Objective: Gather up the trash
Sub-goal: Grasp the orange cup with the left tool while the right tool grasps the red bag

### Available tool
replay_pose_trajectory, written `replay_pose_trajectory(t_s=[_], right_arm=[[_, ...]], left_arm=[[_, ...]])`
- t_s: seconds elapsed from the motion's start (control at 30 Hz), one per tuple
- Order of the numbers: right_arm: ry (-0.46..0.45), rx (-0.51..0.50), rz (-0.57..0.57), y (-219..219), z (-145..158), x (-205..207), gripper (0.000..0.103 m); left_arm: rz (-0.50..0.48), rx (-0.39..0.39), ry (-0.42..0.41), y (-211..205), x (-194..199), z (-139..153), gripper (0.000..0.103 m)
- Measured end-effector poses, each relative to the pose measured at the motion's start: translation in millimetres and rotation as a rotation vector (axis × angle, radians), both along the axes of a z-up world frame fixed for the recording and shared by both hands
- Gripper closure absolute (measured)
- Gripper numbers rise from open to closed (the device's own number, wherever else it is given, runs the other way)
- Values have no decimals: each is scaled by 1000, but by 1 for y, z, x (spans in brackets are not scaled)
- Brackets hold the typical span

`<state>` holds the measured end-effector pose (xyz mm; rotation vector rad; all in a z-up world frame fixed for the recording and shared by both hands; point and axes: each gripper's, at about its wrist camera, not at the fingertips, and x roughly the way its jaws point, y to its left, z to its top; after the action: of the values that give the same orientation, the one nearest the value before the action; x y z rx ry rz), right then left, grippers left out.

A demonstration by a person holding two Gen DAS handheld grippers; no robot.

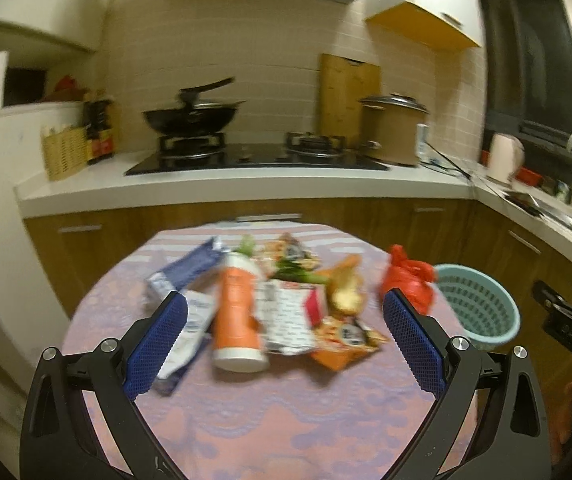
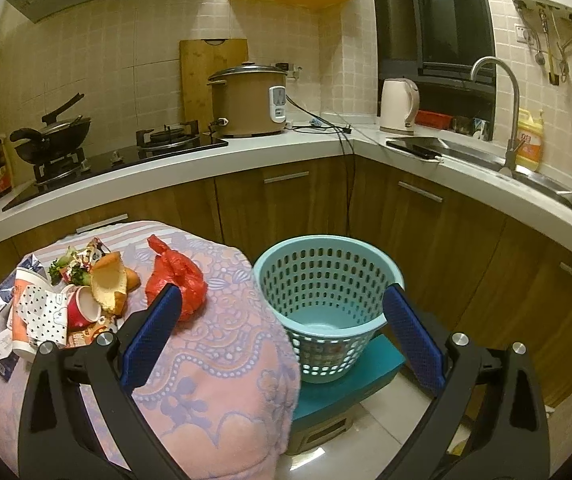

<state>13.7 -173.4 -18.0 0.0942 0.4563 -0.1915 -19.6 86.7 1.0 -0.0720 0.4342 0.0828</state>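
Observation:
A pile of trash lies on a round table with a pink patterned cloth (image 1: pixel 286 420): an orange and white bottle (image 1: pixel 238 316) on its side, a blue carton (image 1: pixel 190 272), snack wrappers (image 1: pixel 345 340), a fruit peel (image 1: pixel 347 288) and a knotted red plastic bag (image 1: pixel 405 280). My left gripper (image 1: pixel 286 320) is open and empty, hovering just before the pile. My right gripper (image 2: pixel 282 320) is open and empty, between the table edge and a light blue basket (image 2: pixel 325 280). The red bag (image 2: pixel 176 280), the peel (image 2: pixel 110 284) and a red cup (image 2: pixel 82 308) show in the right wrist view.
The basket stands on a teal stool (image 2: pixel 349 384) right of the table; the basket also shows in the left wrist view (image 1: pixel 477 308). Behind is an L-shaped counter (image 2: pixel 325 144) with a wok (image 1: pixel 194 116), rice cooker (image 2: pixel 250 104), kettle (image 2: pixel 397 108) and sink (image 2: pixel 485 156).

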Motion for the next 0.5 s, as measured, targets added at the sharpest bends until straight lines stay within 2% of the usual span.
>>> replay_pose_trajectory(t_s=[0.23,0.4,0.43,0.5], right_arm=[[19,-33,81,24,-6,16,8],[34,-35,174,39,-7,32,15],[33,-35,200,43,-7,38,16],[33,-36,229,47,-7,46,18]], left_arm=[[78,-48,22,51,8,-5,8],[67,-78,78,62,26,-15,9],[63,-79,91,64,31,-19,10],[56,-87,119,67,42,-24,19]])
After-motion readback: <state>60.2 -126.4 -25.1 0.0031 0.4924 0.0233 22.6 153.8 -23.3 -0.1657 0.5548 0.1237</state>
